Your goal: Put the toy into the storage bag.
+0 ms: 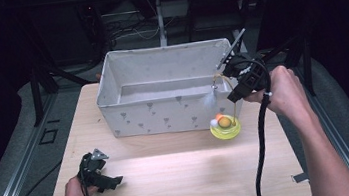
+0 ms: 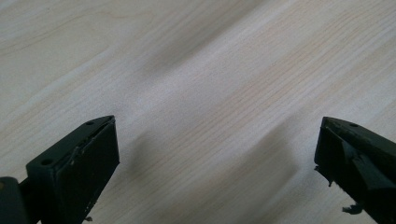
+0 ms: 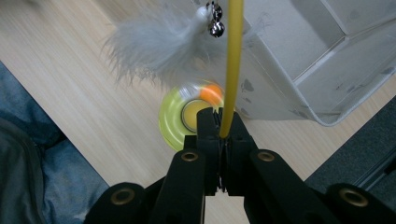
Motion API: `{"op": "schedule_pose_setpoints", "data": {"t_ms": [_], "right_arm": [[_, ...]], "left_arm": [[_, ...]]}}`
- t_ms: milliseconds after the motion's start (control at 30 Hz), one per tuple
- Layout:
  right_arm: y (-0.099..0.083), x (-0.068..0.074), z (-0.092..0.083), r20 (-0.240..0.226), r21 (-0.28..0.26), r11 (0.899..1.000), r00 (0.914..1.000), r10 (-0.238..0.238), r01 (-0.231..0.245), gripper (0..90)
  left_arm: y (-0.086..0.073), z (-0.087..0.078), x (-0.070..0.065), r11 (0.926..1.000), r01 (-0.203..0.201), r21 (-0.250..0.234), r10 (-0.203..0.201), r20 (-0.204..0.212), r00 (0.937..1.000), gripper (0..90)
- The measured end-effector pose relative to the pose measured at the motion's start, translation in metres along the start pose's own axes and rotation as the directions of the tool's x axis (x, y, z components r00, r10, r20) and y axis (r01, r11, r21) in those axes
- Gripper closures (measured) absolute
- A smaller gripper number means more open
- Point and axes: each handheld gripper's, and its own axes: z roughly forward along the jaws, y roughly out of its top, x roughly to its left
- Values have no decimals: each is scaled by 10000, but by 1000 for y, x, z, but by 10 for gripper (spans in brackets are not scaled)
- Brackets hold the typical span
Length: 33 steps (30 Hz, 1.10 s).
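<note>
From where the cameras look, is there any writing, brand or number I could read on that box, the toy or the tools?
None readable. The fabric storage box carries small grey printed shapes, not letters. The yellow cat toy and the right gripper gripping its wand bear no label.

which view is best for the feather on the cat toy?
Right gripper view: the grey feather hangs large and close from the yellow wire, beside the small bell, with the right tongs shut on the wire. In the high view the feather is a small pale blur near the fabric bin. The left gripper view looks at table wood.
</note>
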Motion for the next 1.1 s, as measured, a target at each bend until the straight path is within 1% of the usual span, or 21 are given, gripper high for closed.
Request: {"op": "schedule_pose_setpoints", "data": {"t_ms": [33, 67, 100, 200, 333, 367, 433, 467, 567, 767, 800, 833, 900, 1000, 1100], "right_arm": [[0, 0, 0, 0, 0, 10000, 10000, 0, 0, 881], [2, 0, 0, -113, -1, 10000, 9999, -14, 14, 881], [2, 0, -1, -50, 80, 9999, 10000, -71, 72, 882], [4, -1, -4, -153, 8, 10000, 9999, -41, 41, 881], [6, -2, -9, -138, -44, 10000, 9999, -40, 39, 882], [9, -2, -12, -49, -9, 10000, 10000, -78, 78, 881], [10, -2, -14, -77, -70, 9999, 9999, -81, 80, 882], [12, -2, -17, -50, -127, 9999, 10000, -78, 77, 882], [15, -3, -19, -132, -202, 9998, 9999, -29, 26, 882], [20, -6, -21, -256, -196, 9998, 9997, -49, 44, 882], [20, -6, -21, -256, -196, 9998, 9997, -49, 44, 882], [22, -6, -21, -313, -225, 9997, 9995, -50, 43, 882], [23, -6, -22, -265, -176, 9998, 9996, -77, 72, 882], [27, -5, -26, -261, -268, 9996, 9996, -54, 47, 882], [28, -6, -29, -233, -247, 9996, 9997, -101, 96, 882]], "left_arm": [[0, 0, 0, 10000, 0, 0, 0, 0, 10000, 0], [0, 0, 0, 10000, 9, -19, -8, 23, 10000, 0], [1, 1, 1, 10000, 17, 16, -17, 87, 10000, 0], [0, 1, 1, 10000, 15, 42, -16, 92, 10000, 0], [-1, 0, 1, 10000, 30, -1, -30, 37, 10000, 0], [-1, -1, 1, 10000, 26, -14, -26, 17, 10000, 0], [-1, -1, 1, 10000, 24, -52, -24, 21, 10000, 0], [-1, -1, 1, 9998, 19, -220, -19, 32, 10000, 0], [0, -1, 0, 9994, -71, -349, 74, 76, 9999, 0], [-1, -1, 2, 9996, -20, -265, 22, 97, 10000, 0], [0, 0, 2, 9996, -35, -271, 37, 76, 10000, 0], [0, -1, 1, 9997, -126, -215, 129, 139, 9998, 0], [1, -1, 1, 9997, -158, -207, 161, 125, 9998, 0], [1, -1, 1, 9997, -149, -203, 151, 110, 9998, 0], [1, -1, 1, 9997, -134, -194, 136, 115, 9998, 0]]}}
